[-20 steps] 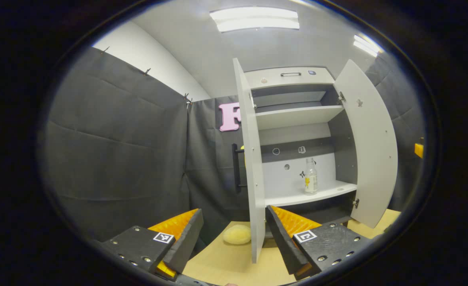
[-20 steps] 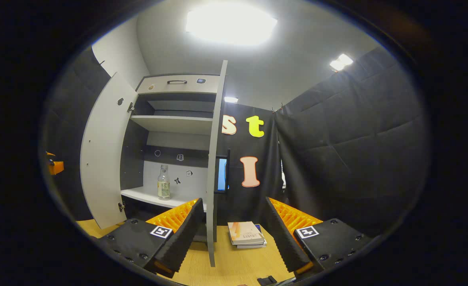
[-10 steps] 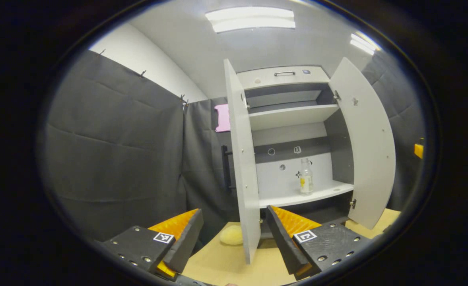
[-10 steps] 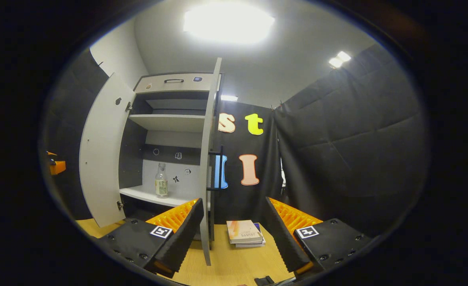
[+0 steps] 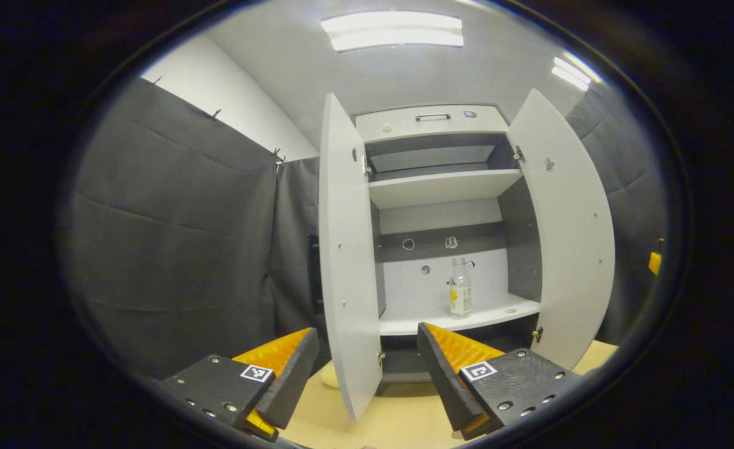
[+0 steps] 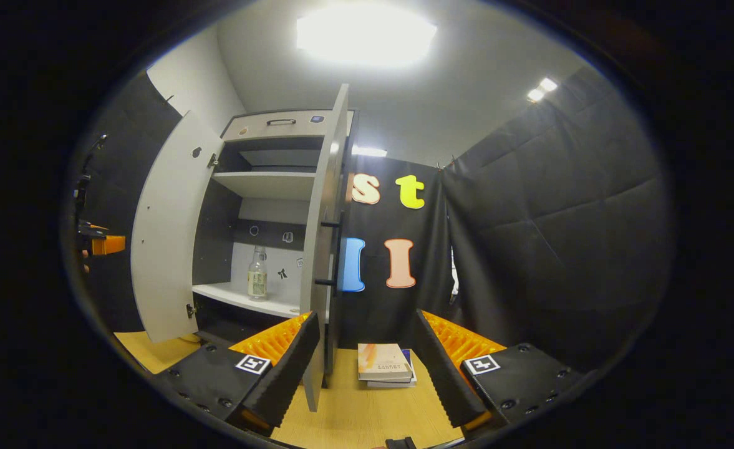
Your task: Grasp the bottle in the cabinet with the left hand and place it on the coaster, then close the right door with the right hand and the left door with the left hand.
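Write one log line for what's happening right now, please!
stage: before grasp | bottle: upright on cabinet shelf | both doors: open | left gripper: open, empty | right gripper: open, empty

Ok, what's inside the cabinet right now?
Inside the cabinet, one clear bottle stands upright on the lower shelf. What shows of the upper shelf looks bare. The open left door covers the interior's left edge, so that strip can't be checked.

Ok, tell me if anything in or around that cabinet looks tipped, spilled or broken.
Nothing stands out. The bottle stands upright on the lower shelf, with no spill visible around it. Both cabinet doors, the left door and the right door, hang open and look intact. The books lie stacked flat on the table.
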Demonstrator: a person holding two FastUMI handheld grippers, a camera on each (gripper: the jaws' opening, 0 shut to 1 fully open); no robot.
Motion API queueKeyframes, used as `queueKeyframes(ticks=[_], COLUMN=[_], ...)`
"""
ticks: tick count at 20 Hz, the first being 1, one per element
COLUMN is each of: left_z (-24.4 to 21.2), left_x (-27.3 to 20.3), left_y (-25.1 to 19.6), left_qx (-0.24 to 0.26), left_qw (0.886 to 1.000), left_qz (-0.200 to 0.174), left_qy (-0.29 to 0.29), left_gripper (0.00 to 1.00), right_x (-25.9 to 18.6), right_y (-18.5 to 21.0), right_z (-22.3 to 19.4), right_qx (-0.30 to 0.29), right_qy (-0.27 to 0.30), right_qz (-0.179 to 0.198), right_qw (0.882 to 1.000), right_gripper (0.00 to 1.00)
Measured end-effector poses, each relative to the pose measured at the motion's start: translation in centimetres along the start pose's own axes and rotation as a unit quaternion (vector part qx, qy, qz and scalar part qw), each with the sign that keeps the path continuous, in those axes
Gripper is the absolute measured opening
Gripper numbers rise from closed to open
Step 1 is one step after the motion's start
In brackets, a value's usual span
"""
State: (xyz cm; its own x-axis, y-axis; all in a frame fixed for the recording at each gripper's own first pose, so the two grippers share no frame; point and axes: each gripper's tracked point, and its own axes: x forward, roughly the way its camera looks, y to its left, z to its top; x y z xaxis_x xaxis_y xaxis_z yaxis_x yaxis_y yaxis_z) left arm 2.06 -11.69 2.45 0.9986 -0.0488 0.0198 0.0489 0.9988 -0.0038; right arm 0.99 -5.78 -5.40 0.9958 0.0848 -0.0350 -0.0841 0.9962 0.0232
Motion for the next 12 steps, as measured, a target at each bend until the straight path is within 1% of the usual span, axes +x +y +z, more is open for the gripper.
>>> queueKeyframes(ticks=[2,4,6,10,12], left_z=[0.6,1.4,1.8,2.2,1.7], left_x=[1.1,2.2,3.5,7.4,9.7], left_y=[-1.2,-2.1,-3.4,-5.5,-6.7], left_qx=[0.0,-0.004,-0.01,-0.023,-0.029], left_qw=[1.0,1.0,1.0,0.999,0.998], left_qz=[-0.007,-0.009,-0.02,-0.043,-0.054], left_qy=[-0.002,-0.011,-0.013,-0.024,-0.02], left_gripper=[0.93,0.93,0.94,0.94,0.93], right_x=[0.2,0.5,0.8,1.3,1.7], right_y=[0.2,-0.1,-0.5,-1.9,-1.9], right_z=[-0.1,-0.7,-1.1,-1.3,-1.7], right_qx=[0.017,0.028,0.034,0.034,0.039], right_qy=[0.003,0.008,0.014,0.014,0.016], right_qz=[0.006,0.004,-0.001,-0.031,-0.039], right_qw=[1.0,1.0,0.999,0.999,0.998], right_gripper=[0.97,0.97,0.97,0.97,0.97])
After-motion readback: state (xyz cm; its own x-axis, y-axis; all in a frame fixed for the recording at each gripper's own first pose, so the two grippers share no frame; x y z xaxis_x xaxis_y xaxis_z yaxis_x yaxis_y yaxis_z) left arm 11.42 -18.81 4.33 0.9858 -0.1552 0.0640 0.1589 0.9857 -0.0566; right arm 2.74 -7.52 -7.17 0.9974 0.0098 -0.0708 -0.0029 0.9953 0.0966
